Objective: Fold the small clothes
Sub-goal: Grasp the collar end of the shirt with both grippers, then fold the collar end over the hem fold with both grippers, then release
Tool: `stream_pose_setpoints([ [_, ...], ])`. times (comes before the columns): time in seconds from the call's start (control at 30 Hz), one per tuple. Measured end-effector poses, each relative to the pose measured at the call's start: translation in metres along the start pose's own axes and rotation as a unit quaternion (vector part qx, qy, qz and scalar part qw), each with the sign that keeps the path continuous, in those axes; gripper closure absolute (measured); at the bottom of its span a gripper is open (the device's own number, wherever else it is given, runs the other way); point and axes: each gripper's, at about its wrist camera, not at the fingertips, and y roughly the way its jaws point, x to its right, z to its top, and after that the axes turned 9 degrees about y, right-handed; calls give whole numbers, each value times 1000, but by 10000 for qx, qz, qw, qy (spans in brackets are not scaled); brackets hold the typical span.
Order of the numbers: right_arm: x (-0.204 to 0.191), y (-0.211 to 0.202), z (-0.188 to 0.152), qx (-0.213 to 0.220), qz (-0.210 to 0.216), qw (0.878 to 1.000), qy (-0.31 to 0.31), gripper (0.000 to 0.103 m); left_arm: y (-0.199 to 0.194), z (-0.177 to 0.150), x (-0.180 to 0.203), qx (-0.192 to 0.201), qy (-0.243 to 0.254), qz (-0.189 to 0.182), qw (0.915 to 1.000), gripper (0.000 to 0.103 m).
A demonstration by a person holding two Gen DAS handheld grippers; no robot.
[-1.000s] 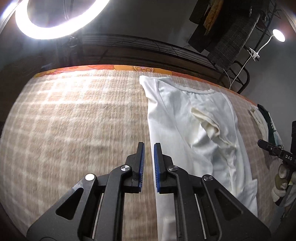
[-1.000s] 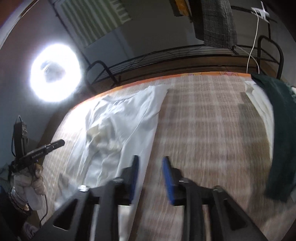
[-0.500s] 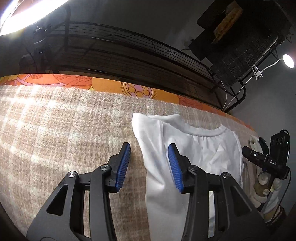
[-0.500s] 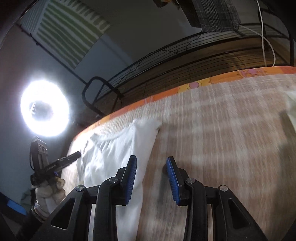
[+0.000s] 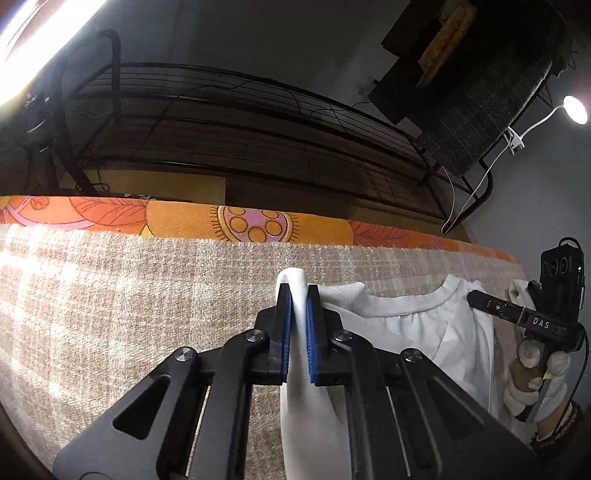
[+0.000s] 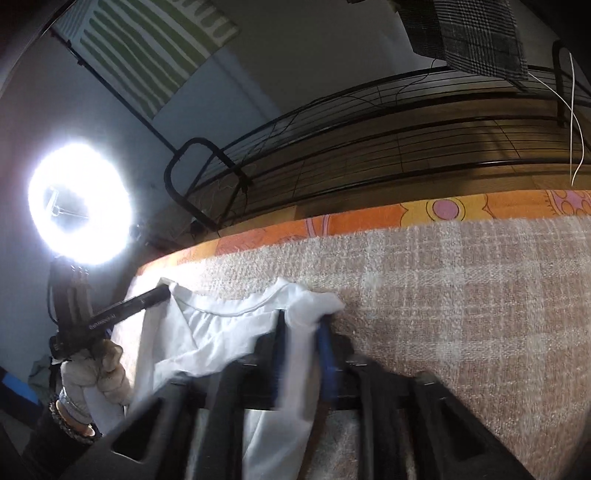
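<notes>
left wrist view shows the left gripper (image 5: 298,295) low in the middle, and its two blue pads (image 5: 284,332) are pinching a corner of the white shirt (image 5: 406,325). a little loop of white cloth pokes up past the tips. the shirt lies on the brown checked blanket (image 5: 129,295), near the far edge of the blanket, with its round neck hole facing that edge. past the blanket runs an orange flowered sheet (image 5: 251,223), and past that stands a black wire frame (image 5: 258,122). on the other side of the shirt from this gripper, a gloved hand (image 5: 535,384) holds the right gripper (image 5: 476,297), a black tool touching the far shoulder of the shirt. in the right wrist view the right gripper (image 6: 301,321) is blurry, and its jaws are closing on the other top corner of the white shirt (image 6: 221,332), with white cloth bunched between the pads (image 6: 325,343). the shirt lies on the same brown checked blanket (image 6: 461,288), close to the blanket's far edge. across the shirt, a gloved hand (image 6: 99,369) holds the left gripper (image 6: 162,293), whose tip touches the shirt near the neck hole. a bright ring light (image 6: 79,205) glows above that hand, well apart from the blanket. a grey checked cloth (image 6: 476,33) hangs high above the blanket's far edge.
</notes>
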Motion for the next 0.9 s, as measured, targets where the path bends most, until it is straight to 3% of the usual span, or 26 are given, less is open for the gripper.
stream_pose_setpoints([
  [0.2,-10,-8,1,124,-92,9997,-183,100,-14,0,3,176,37,0,9998,100],
  [0.47,-29,-49,-4,350,109,9989,-288,100,-61,-3,19,452,157,-77,9988,100],
  [0.9,-89,-134,-68,461,44,9959,-781,100,-162,-63,66,697,462,31,9965,100],
])
